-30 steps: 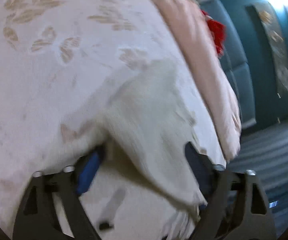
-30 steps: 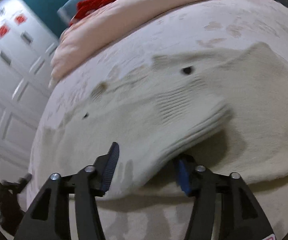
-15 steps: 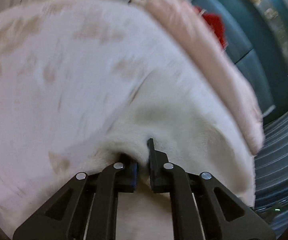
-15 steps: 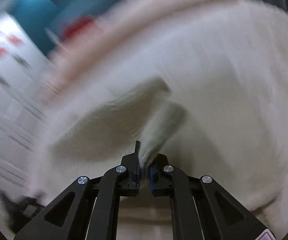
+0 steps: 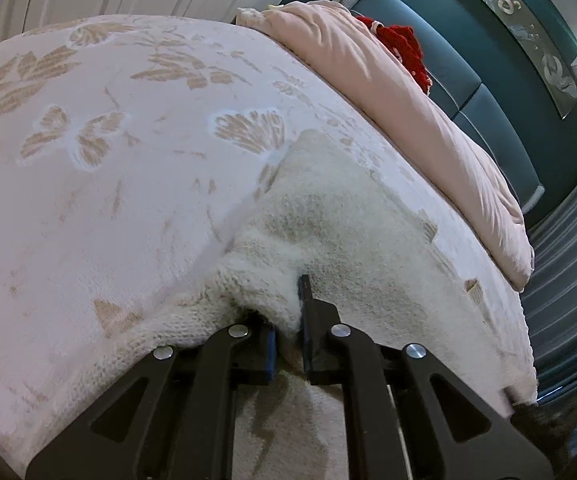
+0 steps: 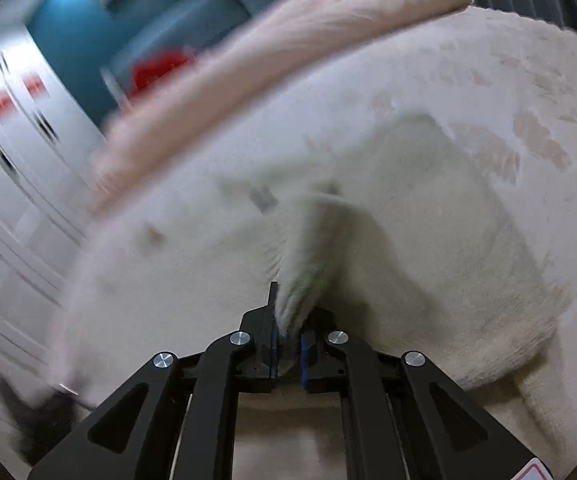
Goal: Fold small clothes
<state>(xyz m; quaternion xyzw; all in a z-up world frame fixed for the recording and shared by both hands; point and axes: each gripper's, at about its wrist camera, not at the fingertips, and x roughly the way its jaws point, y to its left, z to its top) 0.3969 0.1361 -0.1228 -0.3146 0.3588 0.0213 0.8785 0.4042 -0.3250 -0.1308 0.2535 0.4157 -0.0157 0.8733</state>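
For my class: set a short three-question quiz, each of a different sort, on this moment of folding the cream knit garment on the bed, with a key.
1. True or false: both the left gripper and the right gripper are shut on the cream knit garment.
2. What lies along the far edge of the patterned bedspread? A. pink blanket B. a stack of books C. a laptop
3. Fill in: the small item beyond the blanket, against the teal headboard, is coloured ____.

Key
1. True: each pinches a fold of the knit.
2. A
3. red
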